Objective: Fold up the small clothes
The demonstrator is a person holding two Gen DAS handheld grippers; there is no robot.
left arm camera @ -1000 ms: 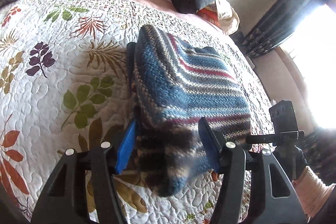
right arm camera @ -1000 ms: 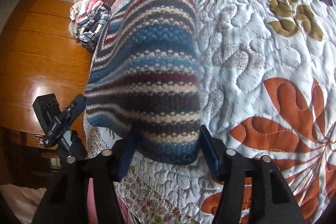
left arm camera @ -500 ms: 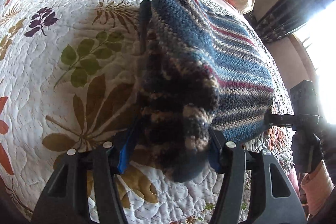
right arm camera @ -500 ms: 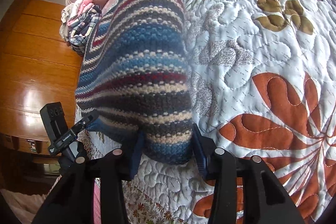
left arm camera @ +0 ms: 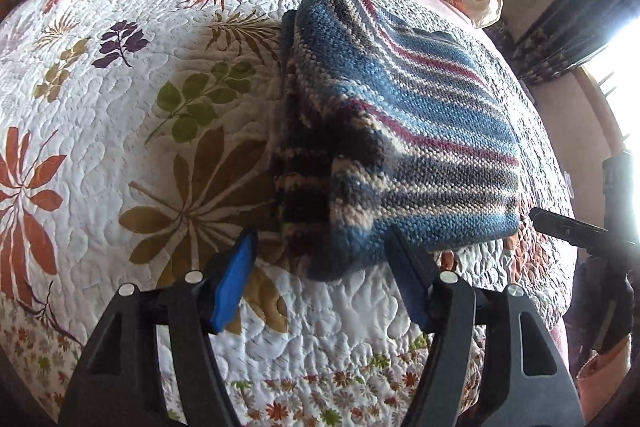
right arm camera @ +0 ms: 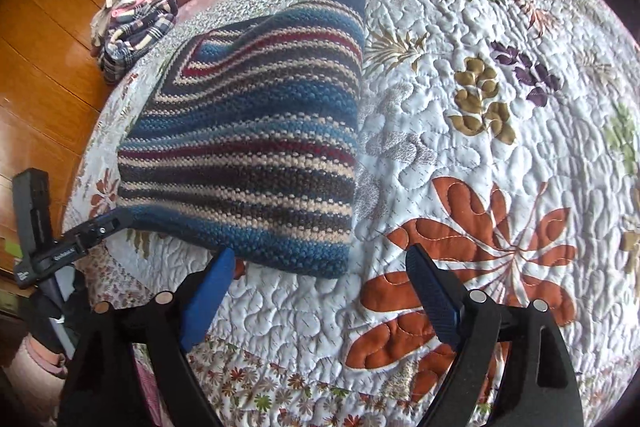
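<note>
Bedroom, white leaf-print quilted bedspread (right arm camera: 500,155) as work surface. Left gripper (left arm camera: 320,263) jaws apart, empty. Right gripper (right arm camera: 320,279) jaws apart, empty. Folded blue-red-cream striped knit sweater (right arm camera: 248,155) lies flat just ahead of both, near bedspread's front edge.

Daylight, strong. Left wrist view: window (left arm camera: 624,83) at right edge blown out to white, flare washing over the frame's right side. Striped knit sweater (left arm camera: 400,147) throws a soft shadow leftward onto the quilt (left arm camera: 100,147); its near corner is blurred. Right wrist view: even, sharper. Both views bulge fisheye-style, with dark vignetted corners.
</note>
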